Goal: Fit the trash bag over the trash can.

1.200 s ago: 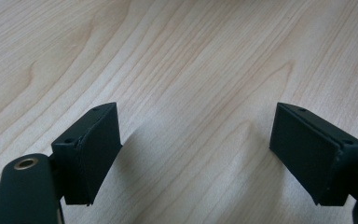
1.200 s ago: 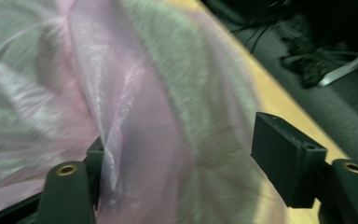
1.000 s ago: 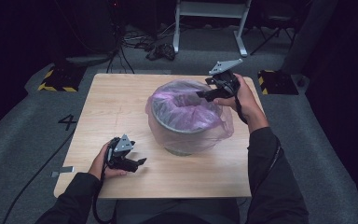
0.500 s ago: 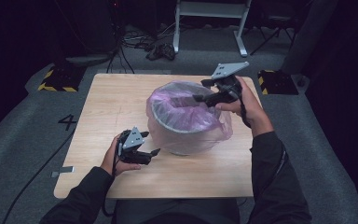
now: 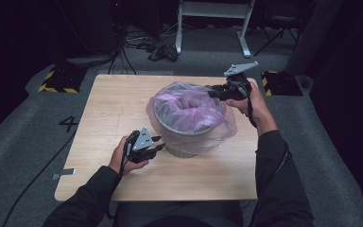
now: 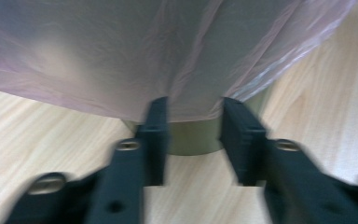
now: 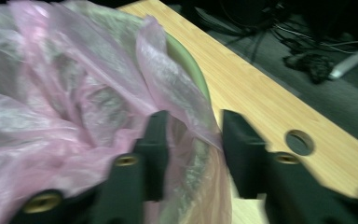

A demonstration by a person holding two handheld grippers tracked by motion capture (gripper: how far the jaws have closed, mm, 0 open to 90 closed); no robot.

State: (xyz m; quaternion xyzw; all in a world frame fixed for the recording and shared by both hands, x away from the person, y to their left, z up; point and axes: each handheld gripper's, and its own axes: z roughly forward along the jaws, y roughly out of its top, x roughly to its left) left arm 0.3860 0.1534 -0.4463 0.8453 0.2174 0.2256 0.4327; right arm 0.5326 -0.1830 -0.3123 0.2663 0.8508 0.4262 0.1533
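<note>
**A:** Pink translucent plastic bag (image 5: 194,109) lining the round grey bin (image 5: 189,142) — where is it sitting for you?

**B:** It is sitting mid-table on the pale wooden table (image 5: 108,109), the bag draped over the rim and hanging down the bin's sides. I am holding my left gripper (image 5: 157,143) low at the bin's near-left side and my right gripper (image 5: 213,91) up at the far-right rim.

**A:** What are the gripper views giving you that the high view is not?

**B:** The left gripper view is showing the bag's lower hem (image 6: 182,100) hanging just at my jaw tips, with the bin's bare greenish base (image 6: 193,137) between them. My jaws have just been closing, yet they are standing apart with a gap and no film pinched. The right gripper view is showing a fold of the bag (image 7: 177,102) and the bin's rim (image 7: 193,65) lying between my jaws, which have also just been closing; I cannot tell whether the pads are pressing the film yet.

**A:** And the room around the edges?

**B:** The high view is showing bare wood left of the bin and along the near edge. The right gripper view is showing a round hole (image 7: 299,142) in the tabletop near the edge beyond my right jaw.
</note>
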